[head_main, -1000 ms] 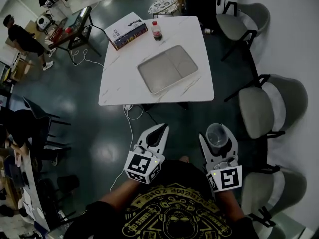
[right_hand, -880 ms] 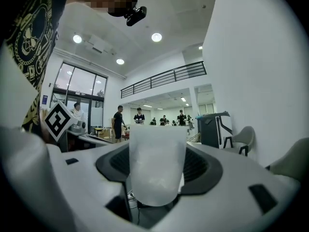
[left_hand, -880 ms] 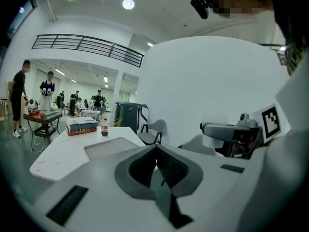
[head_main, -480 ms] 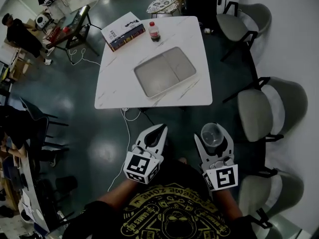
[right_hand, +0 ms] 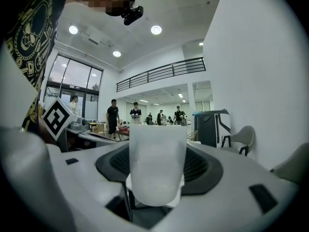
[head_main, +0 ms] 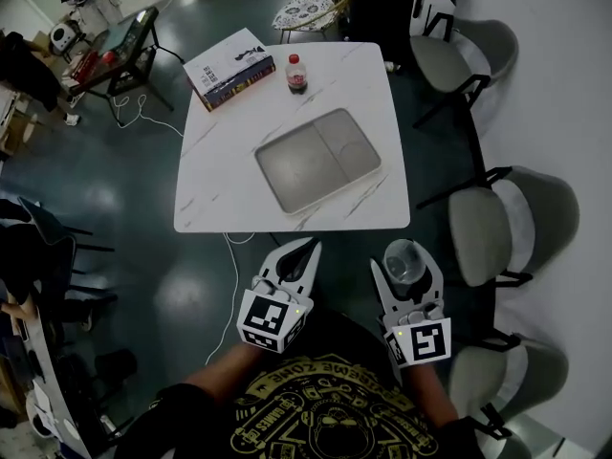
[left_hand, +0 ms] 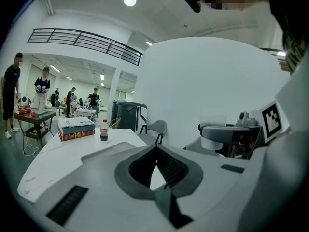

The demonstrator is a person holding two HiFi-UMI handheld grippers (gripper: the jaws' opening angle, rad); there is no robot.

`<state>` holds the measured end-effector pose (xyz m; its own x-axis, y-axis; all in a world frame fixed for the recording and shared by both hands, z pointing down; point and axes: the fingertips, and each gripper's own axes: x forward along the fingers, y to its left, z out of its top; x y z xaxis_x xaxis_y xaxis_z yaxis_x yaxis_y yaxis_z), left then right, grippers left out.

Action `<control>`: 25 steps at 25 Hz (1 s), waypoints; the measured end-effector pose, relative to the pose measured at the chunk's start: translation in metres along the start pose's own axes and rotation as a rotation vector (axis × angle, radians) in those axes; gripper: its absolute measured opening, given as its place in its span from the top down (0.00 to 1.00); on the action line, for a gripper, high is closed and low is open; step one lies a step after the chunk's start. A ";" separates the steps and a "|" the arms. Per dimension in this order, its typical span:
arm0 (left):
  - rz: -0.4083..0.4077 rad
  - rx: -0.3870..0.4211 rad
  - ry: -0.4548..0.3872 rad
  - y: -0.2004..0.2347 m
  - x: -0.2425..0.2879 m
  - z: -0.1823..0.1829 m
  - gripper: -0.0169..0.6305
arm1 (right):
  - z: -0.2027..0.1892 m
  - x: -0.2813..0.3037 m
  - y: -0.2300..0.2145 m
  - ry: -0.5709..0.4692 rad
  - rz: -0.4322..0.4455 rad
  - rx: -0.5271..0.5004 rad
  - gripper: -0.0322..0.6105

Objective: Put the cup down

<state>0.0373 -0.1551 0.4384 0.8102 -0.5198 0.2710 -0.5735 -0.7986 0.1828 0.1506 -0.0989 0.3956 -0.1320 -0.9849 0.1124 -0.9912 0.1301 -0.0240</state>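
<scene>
A clear plastic cup (head_main: 404, 260) stands upright between the jaws of my right gripper (head_main: 405, 262), just short of the white table's near edge (head_main: 287, 220). In the right gripper view the cup (right_hand: 157, 162) fills the middle, with the dark pads pressed on both its sides. My left gripper (head_main: 308, 249) is held level beside it on the left, jaws closed tip to tip with nothing in them; its own view shows the pads (left_hand: 166, 167) meeting in a point. A grey tray (head_main: 317, 159) lies in the middle of the table.
At the table's far end are a stack of books (head_main: 228, 68) and a small cola bottle (head_main: 296, 74). Grey chairs (head_main: 512, 223) line the right side by the white wall. A cable (head_main: 232, 266) trails over the dark floor left of the table. People stand far off at the left.
Both grippers and the cup have come forward toward the table; its near edge now lies closer to the jaw tips. The grip on the cup is unchanged.
</scene>
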 end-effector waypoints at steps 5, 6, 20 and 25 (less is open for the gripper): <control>-0.009 -0.011 0.006 0.034 0.004 0.002 0.96 | 0.001 0.037 0.008 0.012 -0.007 -0.008 0.53; -0.014 -0.010 0.005 0.040 0.004 0.003 0.96 | 0.001 0.044 0.011 0.014 -0.007 -0.013 0.53; 0.024 -0.046 -0.013 0.108 -0.007 0.014 0.96 | 0.002 0.116 0.044 0.023 0.071 -0.047 0.53; 0.044 -0.059 -0.013 0.121 -0.001 0.014 0.96 | -0.014 0.144 0.048 0.044 0.130 -0.037 0.53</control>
<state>-0.0311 -0.2550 0.4469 0.7850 -0.5585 0.2679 -0.6148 -0.7554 0.2267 0.0842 -0.2326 0.4242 -0.2589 -0.9535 0.1540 -0.9652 0.2613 -0.0051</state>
